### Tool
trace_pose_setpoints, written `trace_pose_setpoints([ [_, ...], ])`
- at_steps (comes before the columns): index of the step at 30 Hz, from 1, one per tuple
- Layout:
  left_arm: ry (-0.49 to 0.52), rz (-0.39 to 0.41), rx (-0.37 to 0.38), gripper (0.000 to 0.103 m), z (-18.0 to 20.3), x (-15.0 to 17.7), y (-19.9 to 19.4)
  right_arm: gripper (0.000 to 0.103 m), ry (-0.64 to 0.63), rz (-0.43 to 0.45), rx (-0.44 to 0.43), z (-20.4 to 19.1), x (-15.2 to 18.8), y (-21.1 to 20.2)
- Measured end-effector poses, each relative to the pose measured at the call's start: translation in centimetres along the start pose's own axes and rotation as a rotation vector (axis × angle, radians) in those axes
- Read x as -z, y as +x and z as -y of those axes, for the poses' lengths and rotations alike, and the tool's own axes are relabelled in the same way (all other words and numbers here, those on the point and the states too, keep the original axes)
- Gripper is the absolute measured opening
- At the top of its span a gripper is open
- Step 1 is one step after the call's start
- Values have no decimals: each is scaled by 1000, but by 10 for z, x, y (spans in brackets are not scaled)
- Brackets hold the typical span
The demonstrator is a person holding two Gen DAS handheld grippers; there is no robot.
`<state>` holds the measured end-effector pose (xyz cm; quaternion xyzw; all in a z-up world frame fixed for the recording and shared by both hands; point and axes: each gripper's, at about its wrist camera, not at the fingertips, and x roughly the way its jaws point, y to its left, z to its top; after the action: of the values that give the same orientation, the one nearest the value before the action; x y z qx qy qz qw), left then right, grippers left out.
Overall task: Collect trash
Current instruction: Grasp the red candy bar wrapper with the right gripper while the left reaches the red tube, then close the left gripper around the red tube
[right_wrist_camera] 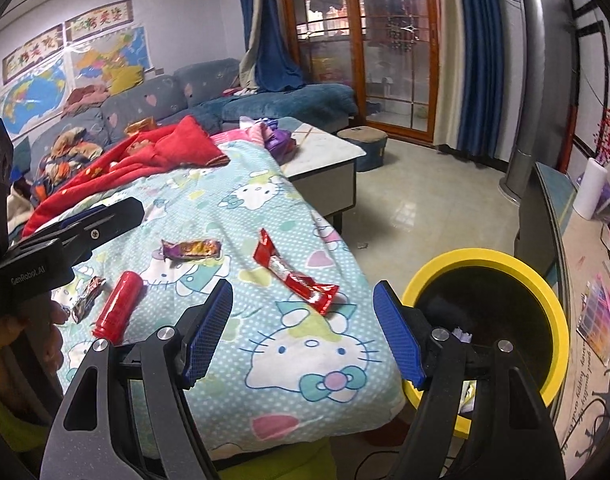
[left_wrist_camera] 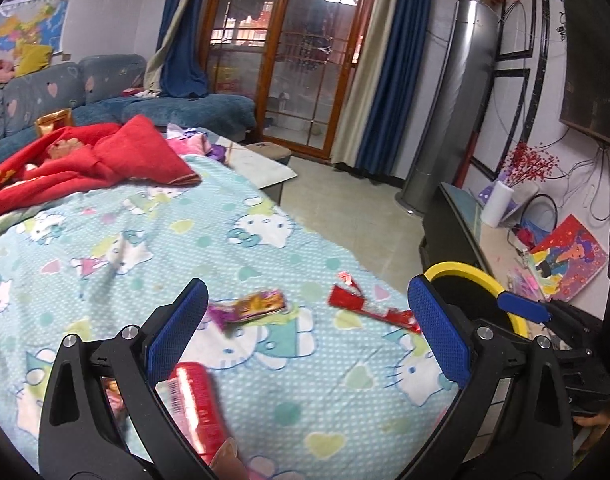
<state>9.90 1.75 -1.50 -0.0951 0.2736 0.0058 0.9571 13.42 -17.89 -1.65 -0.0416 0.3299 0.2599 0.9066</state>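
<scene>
Trash lies on a Hello Kitty blanket (right_wrist_camera: 265, 360). A long red wrapper (right_wrist_camera: 295, 276) lies near its right edge, also in the left wrist view (left_wrist_camera: 369, 306). A purple-orange wrapper (right_wrist_camera: 191, 249) lies further left, also in the left wrist view (left_wrist_camera: 251, 305). A red cylinder (right_wrist_camera: 119, 310) and a dark wrapper (right_wrist_camera: 87, 298) lie at the left. A yellow-rimmed black bin (right_wrist_camera: 485, 264) stands on the floor to the right. My right gripper (right_wrist_camera: 303, 336) is open and empty above the blanket's near edge. My left gripper (left_wrist_camera: 307, 338) is open and empty above the red cylinder (left_wrist_camera: 195, 408).
A red quilt (right_wrist_camera: 145, 156) and clothes cover the blanket's far end. A blue sofa (right_wrist_camera: 185, 96) stands behind. A low table (right_wrist_camera: 325, 152) and a stool (right_wrist_camera: 367, 140) are beyond. A TV cabinet (right_wrist_camera: 553, 216) with clutter runs along the right wall.
</scene>
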Motion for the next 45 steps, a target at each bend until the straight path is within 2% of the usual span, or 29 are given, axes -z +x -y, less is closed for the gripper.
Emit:
trace_pose_setpoints([
  [10,-33,-121,-63,92,-34,23,2,70,-85,-101,10,-12,2,47],
  [21,-58,-282,-49,74,-52,55,8,69,-182,-176,48,-19,-6,106],
  [24,-43,-322,-39,72,-49,65,11,57,-205,-222,53,-22,-1,125],
  [29,-25,-364,-46,53,-44,76,18,25,-215,-210,1,-27,9,125],
  [31,-10,-368,-50,51,-41,77,20,22,-245,-207,-9,-32,11,122],
  [33,-3,-368,-49,43,-40,79,20,20,-240,-207,-16,-32,13,118],
  [35,-3,-368,-47,31,-41,79,21,16,-221,-211,-30,-32,14,115],
  [37,-3,-367,-42,26,-42,79,21,15,-209,-219,-51,-33,15,111],
  [45,0,-353,14,25,-40,80,19,12,-187,-257,-166,-48,22,90],
])
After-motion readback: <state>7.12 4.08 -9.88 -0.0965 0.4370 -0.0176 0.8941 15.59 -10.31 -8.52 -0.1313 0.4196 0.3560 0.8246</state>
